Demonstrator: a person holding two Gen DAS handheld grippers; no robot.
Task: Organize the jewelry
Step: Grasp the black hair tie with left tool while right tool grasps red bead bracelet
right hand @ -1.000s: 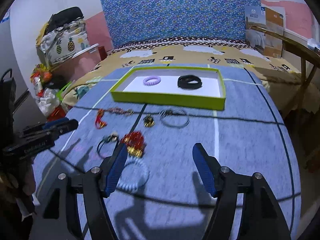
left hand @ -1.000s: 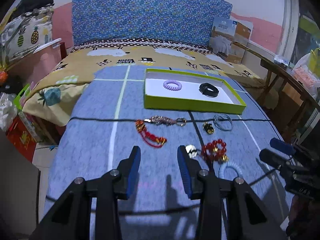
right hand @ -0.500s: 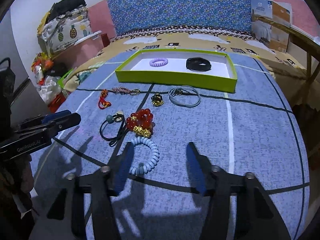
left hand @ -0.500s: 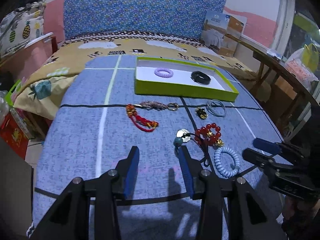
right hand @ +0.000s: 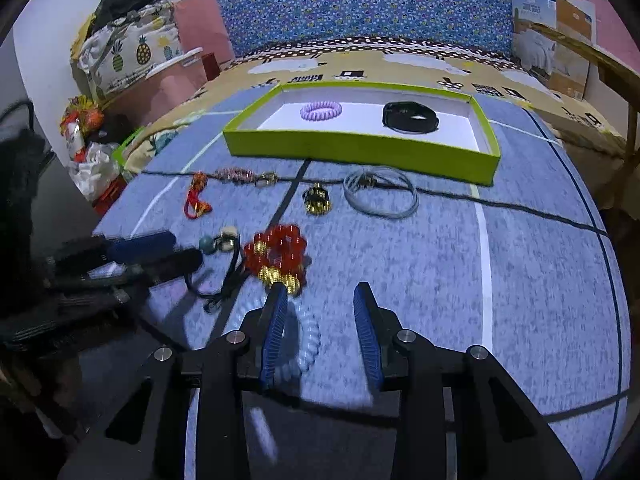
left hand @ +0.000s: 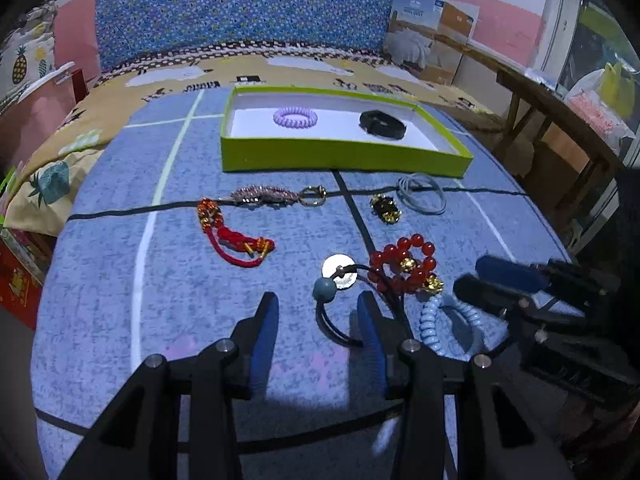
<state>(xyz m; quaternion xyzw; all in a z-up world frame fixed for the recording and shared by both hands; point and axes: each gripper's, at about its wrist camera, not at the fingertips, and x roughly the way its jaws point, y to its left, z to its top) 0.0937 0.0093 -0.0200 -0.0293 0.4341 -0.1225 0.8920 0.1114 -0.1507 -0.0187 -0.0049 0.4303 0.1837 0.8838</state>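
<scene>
Over the blue cloth [left hand: 180,280], both open, empty grippers have dropped closer, the right gripper [right hand: 320,320] narrower and straddling the pale-blue coil [right hand: 308,340], likely the next pick for the green tray [right hand: 360,156], while the left gripper [left hand: 318,320] nears the black cord [left hand: 336,328].

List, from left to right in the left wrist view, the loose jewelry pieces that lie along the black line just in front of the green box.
Red cord bracelet → pink beaded chain → ring → black and gold charm → grey hair tie.
</scene>
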